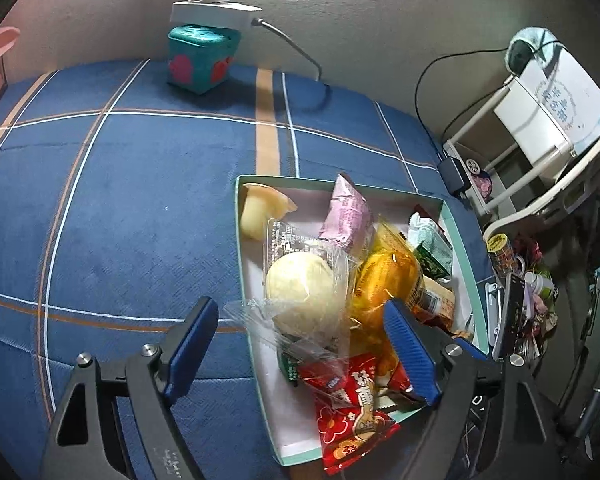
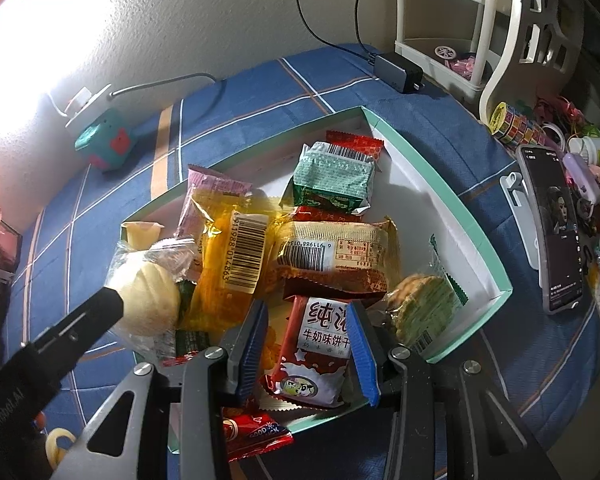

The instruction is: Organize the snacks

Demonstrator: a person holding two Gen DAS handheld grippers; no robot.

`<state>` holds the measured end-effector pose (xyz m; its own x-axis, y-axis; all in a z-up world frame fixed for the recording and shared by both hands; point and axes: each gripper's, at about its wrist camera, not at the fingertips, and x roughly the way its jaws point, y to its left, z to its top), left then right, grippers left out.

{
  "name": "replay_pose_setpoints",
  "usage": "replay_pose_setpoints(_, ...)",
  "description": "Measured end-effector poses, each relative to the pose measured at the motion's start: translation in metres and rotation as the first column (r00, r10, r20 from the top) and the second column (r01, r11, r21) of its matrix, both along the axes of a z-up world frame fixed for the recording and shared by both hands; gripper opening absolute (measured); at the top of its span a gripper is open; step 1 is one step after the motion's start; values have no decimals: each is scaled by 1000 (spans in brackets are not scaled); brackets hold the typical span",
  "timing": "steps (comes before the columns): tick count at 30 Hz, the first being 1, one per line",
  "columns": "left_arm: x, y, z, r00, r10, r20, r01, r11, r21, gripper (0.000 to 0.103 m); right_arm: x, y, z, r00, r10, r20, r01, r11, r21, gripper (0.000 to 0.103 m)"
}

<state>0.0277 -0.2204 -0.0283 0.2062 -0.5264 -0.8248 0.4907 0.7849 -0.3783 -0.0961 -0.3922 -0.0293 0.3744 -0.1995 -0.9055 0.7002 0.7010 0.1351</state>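
A shallow mint-green box holds several wrapped snacks. My left gripper is open, its jaws on either side of a clear-wrapped pale bun, not closed on it. My right gripper has its jaws around a red milk biscuit packet; both pads look in contact with it. An orange packet, a tan biscuit packet, a green packet, a pink packet and a jelly cup lie in the box.
A blue plaid cloth covers the surface. A teal cube stands under a white power strip by the wall. A phone, a charger, a white rack and small clutter crowd the right.
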Motion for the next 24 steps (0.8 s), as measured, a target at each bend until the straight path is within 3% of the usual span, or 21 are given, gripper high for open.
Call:
replay_pose_setpoints(4,4,5,-3,1000,13,-12,-13,1000,0,94,1,1,-1,1000,4,-4,-4,1000,0,44)
replay_pose_setpoints(11,6,16,5,999,35,-13,-35,999,1,95,3,4,0,1000,17,-7,-17,1000,-6,44)
replay_pose_setpoints(15,4,26,17,994,57,98,-68,992,110,97,4,9,3,999,33,9,-34,999,7,46)
replay_pose_setpoints(17,4,31,20,987,70,146,-94,982,163,97,6,12,4,999,47,11,-47,999,8,57)
replay_pose_setpoints(19,5,36,20,976,85,199,-130,966,224,97,8,16,6,998,63,12,-63,998,3,59)
replay_pose_setpoints(24,8,44,17,949,76,307,-191,911,365,97,13,28,8,995,98,19,-98,995,-13,74)
